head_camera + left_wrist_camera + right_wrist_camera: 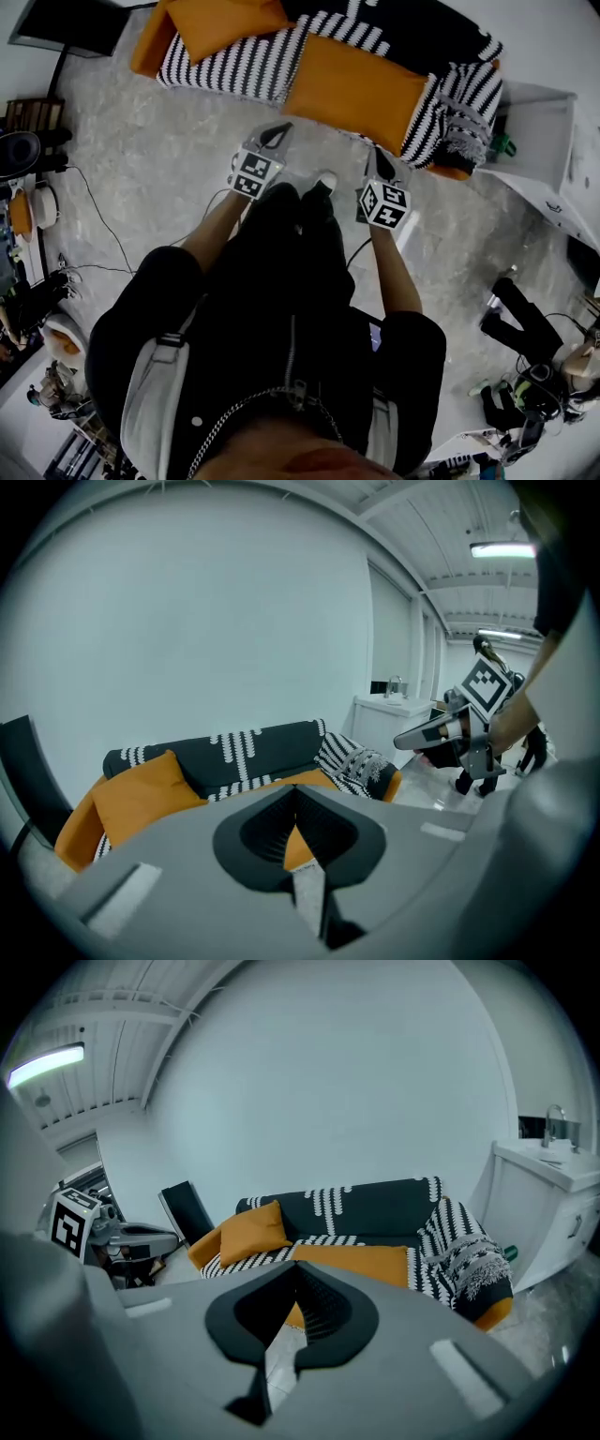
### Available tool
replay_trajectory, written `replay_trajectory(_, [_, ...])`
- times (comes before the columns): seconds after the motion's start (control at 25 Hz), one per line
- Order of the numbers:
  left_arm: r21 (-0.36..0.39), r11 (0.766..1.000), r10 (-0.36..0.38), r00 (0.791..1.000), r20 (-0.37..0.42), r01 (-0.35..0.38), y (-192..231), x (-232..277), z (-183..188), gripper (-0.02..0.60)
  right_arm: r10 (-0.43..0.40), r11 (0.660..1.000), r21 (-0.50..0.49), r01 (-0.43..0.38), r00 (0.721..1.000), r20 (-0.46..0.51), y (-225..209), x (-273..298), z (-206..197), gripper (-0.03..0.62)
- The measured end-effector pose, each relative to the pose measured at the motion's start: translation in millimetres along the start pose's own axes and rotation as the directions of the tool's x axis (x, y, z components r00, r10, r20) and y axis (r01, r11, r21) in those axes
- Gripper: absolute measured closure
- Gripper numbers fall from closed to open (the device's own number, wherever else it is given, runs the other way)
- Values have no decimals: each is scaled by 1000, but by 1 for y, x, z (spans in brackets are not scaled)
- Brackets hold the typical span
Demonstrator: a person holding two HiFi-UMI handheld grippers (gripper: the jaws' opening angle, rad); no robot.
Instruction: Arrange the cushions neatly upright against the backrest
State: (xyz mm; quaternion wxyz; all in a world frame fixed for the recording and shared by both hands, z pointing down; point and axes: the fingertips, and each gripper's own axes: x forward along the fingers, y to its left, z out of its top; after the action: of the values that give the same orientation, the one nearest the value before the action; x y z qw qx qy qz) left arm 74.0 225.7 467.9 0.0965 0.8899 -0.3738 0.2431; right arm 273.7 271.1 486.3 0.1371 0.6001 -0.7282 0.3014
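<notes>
The left gripper (277, 136) and the right gripper (378, 161) are both clenched shut and grasping nothing. They are pointing side by side from the centre of the head view toward the upper edge, well apart from the furniture.

A grey speckled floor (159, 159) is filling most of that view. A long orange sofa covered in black fabric with white stripes (225, 61) is stretching across the top of the frame. A white cabinet (539, 131) is standing just beside its right end, at the upper right.

A large flat orange rectangular cushion (361, 89) is lying on the seat, right of the sofa's middle, not upright. A smaller orange square cushion (225, 17) is sitting at the upper left end, leaning tilted near the armrest and backrest. A fringed black-and-white patterned piece (459, 108) is slumping at the right end; I cannot tell whether it is a cushion or a throw.
</notes>
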Motion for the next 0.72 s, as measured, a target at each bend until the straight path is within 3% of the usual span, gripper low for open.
replay_trajectory(0.32, [-28, 999, 37, 999, -35, -38, 27, 29, -14, 570, -11, 1000, -6, 10, 998, -57, -28, 34, -6, 591])
replay_trajectory(0.72, [-29, 999, 32, 997, -76, -34, 52, 86, -43, 569, -89, 996, -9, 88, 995, -40, -83, 71, -2, 591])
